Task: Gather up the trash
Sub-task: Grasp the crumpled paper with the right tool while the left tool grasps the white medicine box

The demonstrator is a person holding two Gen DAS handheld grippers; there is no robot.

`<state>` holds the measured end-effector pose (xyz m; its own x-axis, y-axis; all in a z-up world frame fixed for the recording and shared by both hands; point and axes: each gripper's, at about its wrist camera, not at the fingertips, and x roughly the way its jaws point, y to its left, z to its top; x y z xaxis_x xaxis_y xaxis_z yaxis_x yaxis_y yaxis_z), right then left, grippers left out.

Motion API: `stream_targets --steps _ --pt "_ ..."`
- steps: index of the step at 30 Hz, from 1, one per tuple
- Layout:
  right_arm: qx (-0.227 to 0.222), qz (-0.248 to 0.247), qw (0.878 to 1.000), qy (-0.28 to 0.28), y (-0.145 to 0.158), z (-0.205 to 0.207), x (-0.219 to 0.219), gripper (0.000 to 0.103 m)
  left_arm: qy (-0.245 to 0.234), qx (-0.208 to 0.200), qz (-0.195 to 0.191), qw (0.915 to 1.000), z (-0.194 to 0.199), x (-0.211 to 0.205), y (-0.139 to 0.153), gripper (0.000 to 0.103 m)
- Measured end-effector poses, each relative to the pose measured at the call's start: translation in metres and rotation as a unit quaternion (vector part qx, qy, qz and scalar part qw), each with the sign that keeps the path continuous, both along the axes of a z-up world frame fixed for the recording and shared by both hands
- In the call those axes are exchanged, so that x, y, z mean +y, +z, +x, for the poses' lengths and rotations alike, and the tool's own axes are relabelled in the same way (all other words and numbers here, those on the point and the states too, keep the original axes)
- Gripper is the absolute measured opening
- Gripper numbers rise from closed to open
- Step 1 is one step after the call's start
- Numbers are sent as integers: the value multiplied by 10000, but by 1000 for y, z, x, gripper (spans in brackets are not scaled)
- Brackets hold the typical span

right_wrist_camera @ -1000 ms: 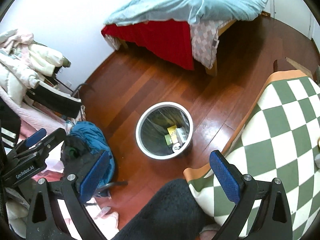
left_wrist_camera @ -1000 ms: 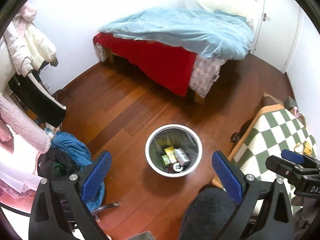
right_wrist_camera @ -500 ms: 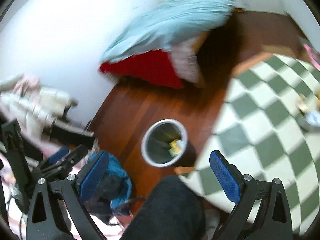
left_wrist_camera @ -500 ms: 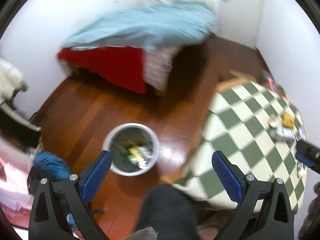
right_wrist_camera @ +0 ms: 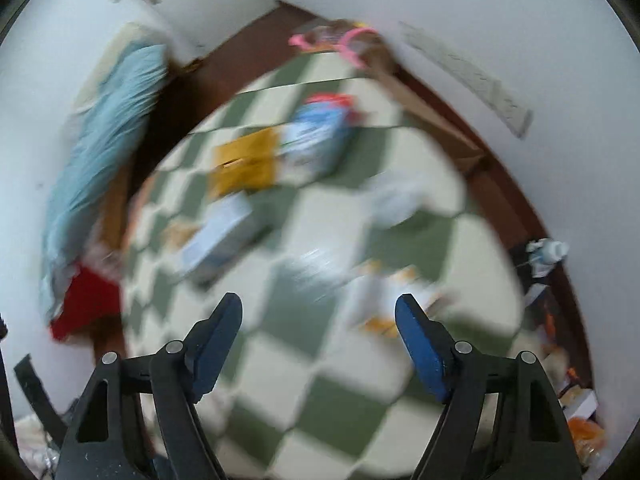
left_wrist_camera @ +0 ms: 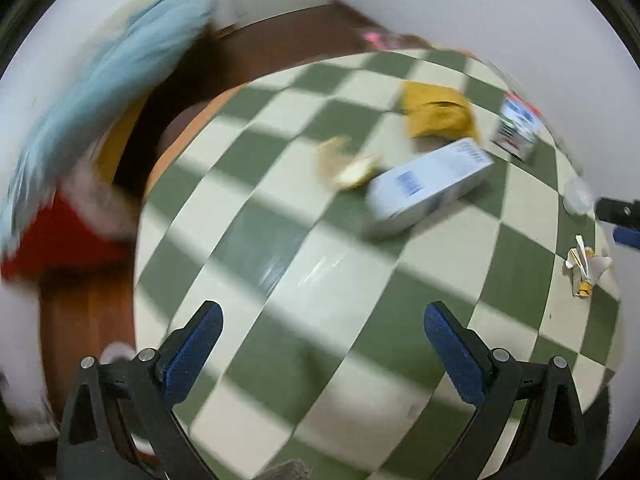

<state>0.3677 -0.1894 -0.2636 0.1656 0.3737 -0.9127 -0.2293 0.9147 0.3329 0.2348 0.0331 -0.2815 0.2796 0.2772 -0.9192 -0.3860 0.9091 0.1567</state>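
A round table covered by a green-and-cream checked cloth [right_wrist_camera: 320,360] is seen, heavily blurred, beneath the right gripper [right_wrist_camera: 318,322], whose blue-padded fingers [right_wrist_camera: 418,338] are spread wide with nothing between them. Listed on the cloth: a mustard-yellow paper packet [right_wrist_camera: 246,162], touching a blue-and-white bag with a red top [right_wrist_camera: 320,136]; a pale white-and-blue rectangular carton [right_wrist_camera: 220,234] lying flat; crumpled white-and-orange scraps [right_wrist_camera: 384,300] just beyond the fingertips. At left, a light-blue quilt over a red bed skirt [right_wrist_camera: 100,152] is registered.

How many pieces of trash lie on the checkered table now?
5 clear ones: a white box mid-table, a yellow packet behind it, a crumpled beige scrap left of the box, a blue-white pack at the far right, a torn wrapper near the right edge. Blur may hide more.
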Motion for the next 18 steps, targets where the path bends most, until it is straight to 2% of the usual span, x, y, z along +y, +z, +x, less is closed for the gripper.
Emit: stream_targets --steps 3,8,12,13,15,16,18 --pt "63 -244 9997 -3 -24 35 -9 80 -717 245 390 9964 45 -16 -5 103" --pt "301 -365 9989 32 -45 55 -8 80 -1854 622 889 9766 99 -33 -20 102" --pt "471 -402 9981 2 -47 44 -17 80 -2479 996 786 9604 116 -43 -39 102" --pt "558 -332 9979 -37 -51 40 -21 80 -2548 1108 719 9579 118 -44 -44 96" --pt "686 -246 9973 -133 -53 30 -28 80 -2533 1036 524 9604 117 -45 -42 75" --pt "732 -160 9970 -173 -55 26 -31 80 -2484 1060 370 9621 116 -44 -41 51" --pt "803 -106 9965 -210 -59 19 -32 80 -2383 1085 325 9646 110 -46 -37 49"
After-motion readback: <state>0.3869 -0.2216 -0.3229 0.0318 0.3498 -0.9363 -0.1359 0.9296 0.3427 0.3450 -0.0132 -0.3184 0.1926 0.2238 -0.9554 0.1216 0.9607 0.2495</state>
